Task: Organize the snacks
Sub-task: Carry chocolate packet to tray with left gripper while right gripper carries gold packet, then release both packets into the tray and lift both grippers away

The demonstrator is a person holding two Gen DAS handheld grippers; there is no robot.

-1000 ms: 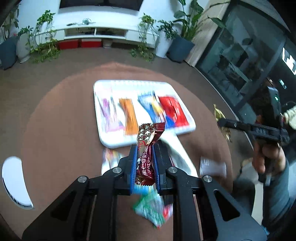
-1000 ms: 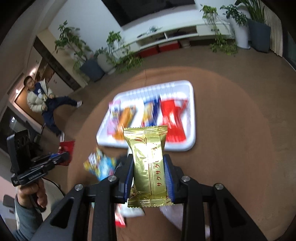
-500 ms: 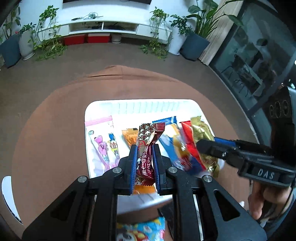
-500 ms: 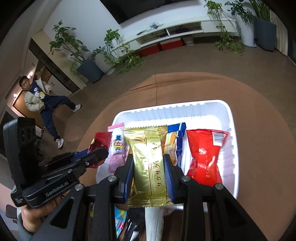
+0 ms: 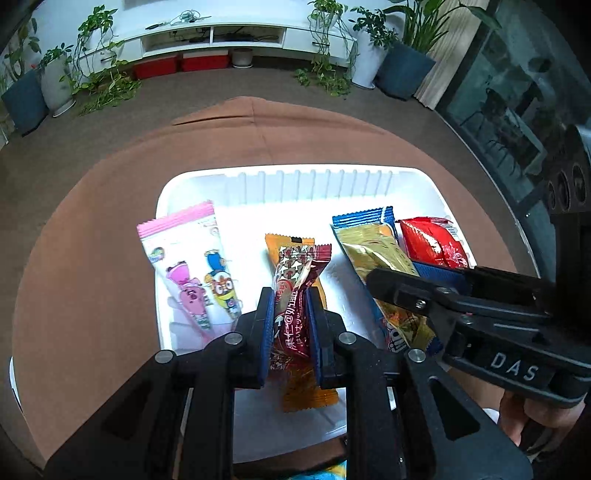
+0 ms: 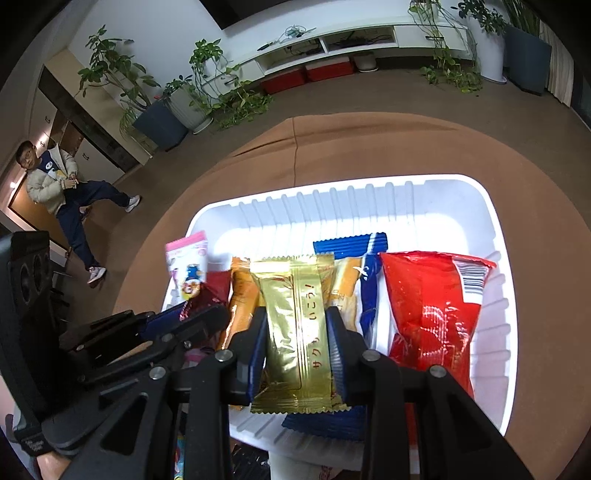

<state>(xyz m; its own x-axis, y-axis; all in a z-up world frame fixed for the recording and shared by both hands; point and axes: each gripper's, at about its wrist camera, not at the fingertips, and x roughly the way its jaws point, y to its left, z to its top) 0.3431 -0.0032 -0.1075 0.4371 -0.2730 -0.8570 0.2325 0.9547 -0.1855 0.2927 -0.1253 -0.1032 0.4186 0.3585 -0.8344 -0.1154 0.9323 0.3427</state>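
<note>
My left gripper point(image 5: 290, 295) is shut on a dark red snack bar point(image 5: 295, 280), held over the orange packet point(image 5: 308, 395) in the white tray point(image 5: 295, 184). My right gripper point(image 6: 297, 317) is shut on a gold snack packet point(image 6: 295, 325), held above the blue packet point(image 6: 369, 280) in the same tray point(image 6: 369, 199). The tray also holds a pink cartoon packet point(image 5: 188, 269) at its left and a red bag point(image 6: 432, 314) at its right. In the left wrist view the right gripper point(image 5: 388, 273) reaches in from the right with the gold packet point(image 5: 376, 254).
The tray rests on a round table with a brown cloth point(image 5: 92, 258). A colourful packet point(image 5: 325, 472) peeks out by the tray's near edge. Plants point(image 5: 99, 81) and a white low cabinet point(image 5: 229, 33) line the far wall. A person point(image 6: 59, 184) sits at the far left.
Both grippers have moved forward and down, from short of the tray to over it, each still gripping its snack. The tray now fills the middle of both views.
</note>
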